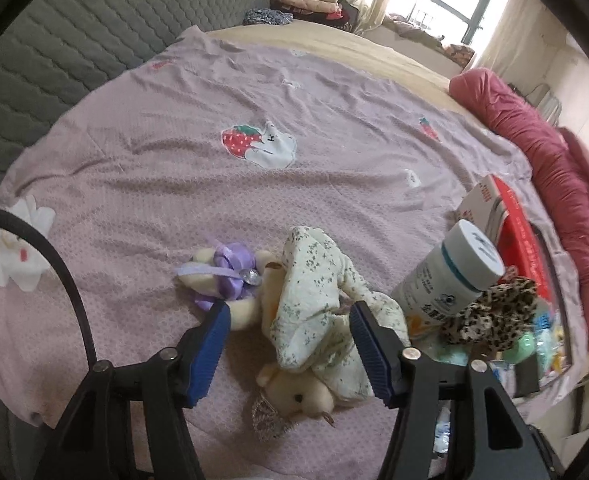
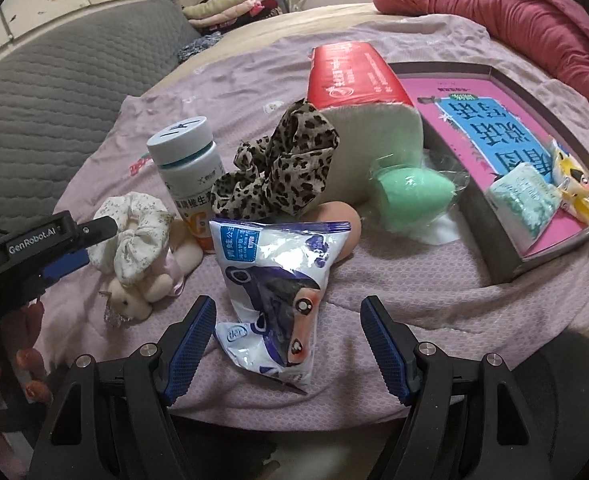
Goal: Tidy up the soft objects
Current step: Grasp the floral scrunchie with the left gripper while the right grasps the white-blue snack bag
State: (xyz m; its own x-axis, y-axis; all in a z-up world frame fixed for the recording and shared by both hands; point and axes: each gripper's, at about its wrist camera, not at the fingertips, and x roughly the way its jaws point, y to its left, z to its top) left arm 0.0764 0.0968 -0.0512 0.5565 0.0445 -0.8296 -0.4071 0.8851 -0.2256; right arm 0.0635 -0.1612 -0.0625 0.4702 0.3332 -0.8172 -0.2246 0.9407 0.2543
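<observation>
A floral cream scrunchie (image 1: 314, 292) lies draped over a small plush bear (image 1: 298, 394) on the pink bedspread; both also show in the right wrist view, scrunchie (image 2: 130, 232) and bear (image 2: 134, 298). My left gripper (image 1: 290, 344) is open, its jaws either side of the scrunchie and bear, low over them. A leopard scrunchie (image 2: 278, 164) leans on a white pill bottle (image 2: 188, 168). My right gripper (image 2: 288, 340) is open around the lower part of a white and blue plastic packet (image 2: 278, 292). A green sponge egg (image 2: 410, 196) lies behind it.
A red tissue pack (image 2: 354, 76) and a grey tray (image 2: 498, 236) holding a pink book stand at the right. A white flower plush (image 1: 14, 248) lies far left. A second bear with a purple bow (image 1: 226, 276) lies beside the scrunchie. A red quilt (image 1: 554, 168) lines the bed's edge.
</observation>
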